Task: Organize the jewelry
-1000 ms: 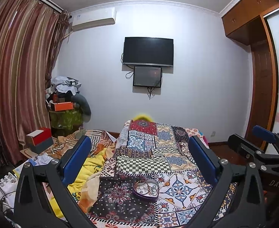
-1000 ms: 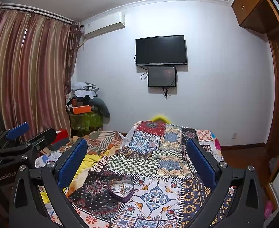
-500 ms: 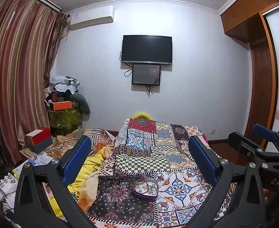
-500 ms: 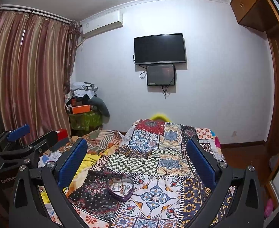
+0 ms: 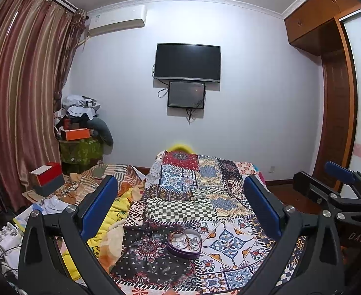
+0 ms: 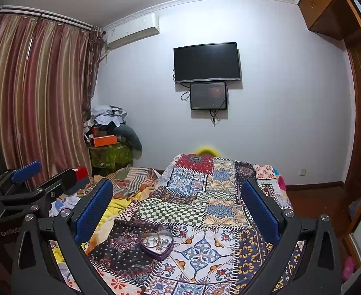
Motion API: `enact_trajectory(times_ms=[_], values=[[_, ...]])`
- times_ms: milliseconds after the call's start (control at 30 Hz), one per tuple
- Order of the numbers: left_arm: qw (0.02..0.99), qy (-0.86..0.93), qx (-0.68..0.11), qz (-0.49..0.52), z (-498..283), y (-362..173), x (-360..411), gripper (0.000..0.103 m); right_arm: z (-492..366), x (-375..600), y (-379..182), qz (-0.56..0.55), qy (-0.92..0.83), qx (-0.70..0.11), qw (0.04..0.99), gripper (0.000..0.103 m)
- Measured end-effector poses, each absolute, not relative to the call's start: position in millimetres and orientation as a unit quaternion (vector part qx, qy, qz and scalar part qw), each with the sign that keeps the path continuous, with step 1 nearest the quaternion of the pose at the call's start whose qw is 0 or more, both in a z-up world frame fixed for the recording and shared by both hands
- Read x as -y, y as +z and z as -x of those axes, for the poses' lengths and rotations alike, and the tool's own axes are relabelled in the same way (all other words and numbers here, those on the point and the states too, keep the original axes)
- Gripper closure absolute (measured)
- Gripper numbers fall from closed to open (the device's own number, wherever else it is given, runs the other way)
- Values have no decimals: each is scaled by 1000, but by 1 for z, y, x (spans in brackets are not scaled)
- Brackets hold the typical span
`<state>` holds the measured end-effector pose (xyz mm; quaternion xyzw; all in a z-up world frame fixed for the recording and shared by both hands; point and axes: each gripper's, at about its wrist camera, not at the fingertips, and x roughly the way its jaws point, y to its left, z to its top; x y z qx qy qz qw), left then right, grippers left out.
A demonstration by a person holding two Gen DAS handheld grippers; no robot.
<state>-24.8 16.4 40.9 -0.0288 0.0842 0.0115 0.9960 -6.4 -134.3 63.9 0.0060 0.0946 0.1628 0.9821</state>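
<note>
A purple heart-shaped box (image 5: 184, 243) (image 6: 157, 244) lies open on the patchwork bedspread (image 5: 200, 191) (image 6: 205, 196), with small rings and a bracelet tangled inside it. My left gripper (image 5: 179, 198) hovers well above and short of the box, its blue-padded fingers (image 5: 99, 205) spread wide with nothing between them. My right gripper (image 6: 178, 196) is likewise open and empty, held above the bed with the box low between its fingers (image 6: 259, 209). Each gripper shows at the edge of the other's view: the right one (image 5: 337, 189), the left one (image 6: 30, 184).
A yellow blanket (image 5: 111, 216) and striped cloth are rumpled on the bed's left. A red and grey box (image 5: 48, 178) and a cluttered pile (image 5: 82, 127) stand by the striped curtain (image 5: 20, 98). A TV (image 5: 187, 62) hangs on the far wall; a wooden wardrobe (image 5: 337, 98) is right.
Both views have dipped slightly, so the room and the heart-shaped box sit a little higher in frame. Both grippers stay open and the box has not moved.
</note>
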Motion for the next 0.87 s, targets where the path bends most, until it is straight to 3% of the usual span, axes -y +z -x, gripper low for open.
enact_trajectory(times_ms=[867], values=[[995, 12, -90, 32, 21, 37, -18, 1, 2, 131, 62, -5, 160, -103, 982, 0]])
